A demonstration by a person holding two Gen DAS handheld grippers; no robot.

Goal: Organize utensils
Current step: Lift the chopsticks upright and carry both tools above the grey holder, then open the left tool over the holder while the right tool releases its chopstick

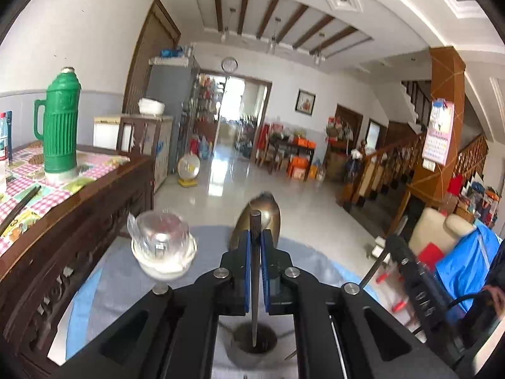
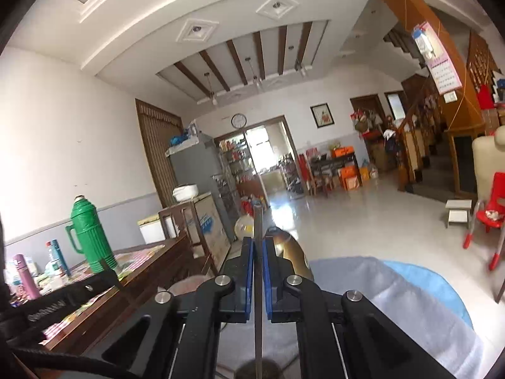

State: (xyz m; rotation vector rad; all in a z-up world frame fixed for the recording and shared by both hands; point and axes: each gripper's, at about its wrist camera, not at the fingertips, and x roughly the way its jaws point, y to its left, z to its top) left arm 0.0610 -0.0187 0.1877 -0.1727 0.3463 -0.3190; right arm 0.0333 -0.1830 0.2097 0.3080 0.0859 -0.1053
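My left gripper is shut on a thin metal utensil handle, seen edge-on between the blue pads. Its tip pokes out past the fingertips. A bronze spoon bowl shows just behind it; I cannot tell whether the two are one piece. My right gripper is shut the same way on a second thin metal handle, with a bronze spoon bowl beside its right finger. Both are held high over a round table with a grey-blue cloth. The handles' lower ends are blurred.
A clear cup on a white bowl stands at the table's left. Beyond it a carved wooden sideboard carries a green thermos, dark chopsticks and bottles. A red chair stands far right.
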